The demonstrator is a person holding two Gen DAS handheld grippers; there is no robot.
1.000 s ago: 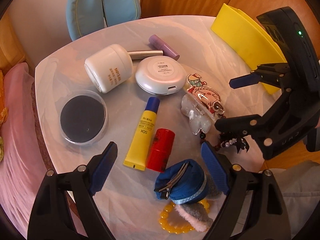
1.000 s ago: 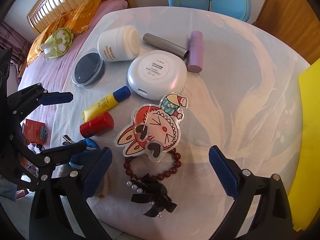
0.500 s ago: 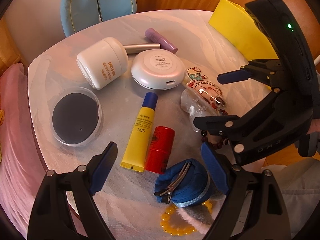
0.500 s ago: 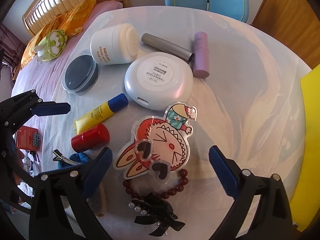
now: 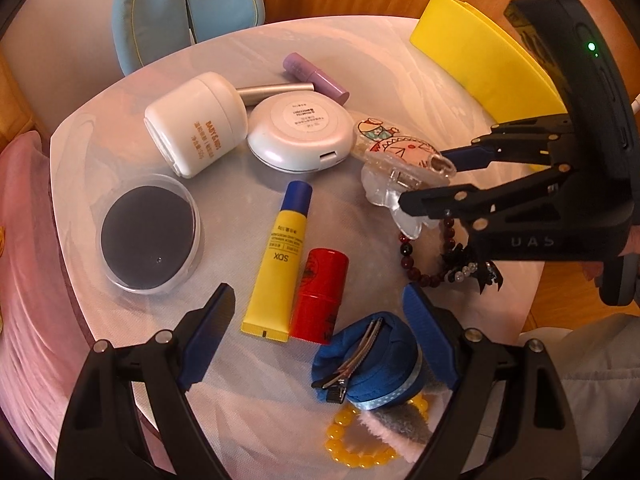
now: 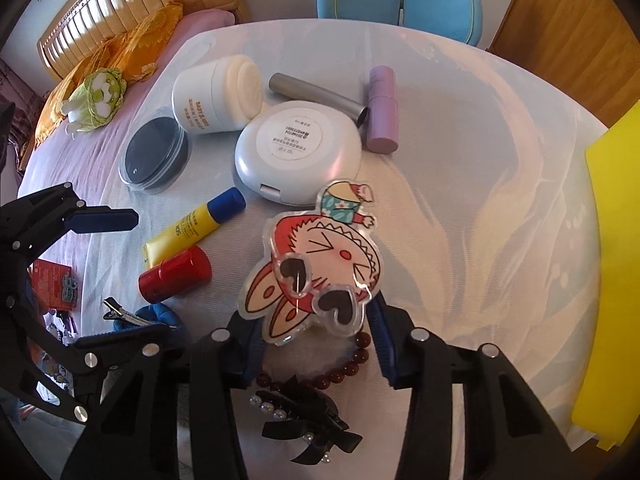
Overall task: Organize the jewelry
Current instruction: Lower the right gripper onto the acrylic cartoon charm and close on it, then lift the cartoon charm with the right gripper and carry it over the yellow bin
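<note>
My right gripper is shut on the cartoon rabbit hair clip and holds it tilted up off the white table; from the left wrist view the clip sits between its fingers. A dark red bead bracelet and a black bow clip with pearls lie under the right gripper; the bracelet also shows in the left wrist view. My left gripper is open and empty above a blue hair bow with a metal clip and a yellow bead bracelet.
On the table lie a white jar, a round white compact, a silver tube, a purple lipstick, a yellow tube, a red tube and a black-lidded dish. A yellow board stands at the right.
My right gripper moved forward and closed on the rabbit hair clip, lifting it off the table. The bead bracelet beneath it is now uncovered. The left gripper stayed open.
</note>
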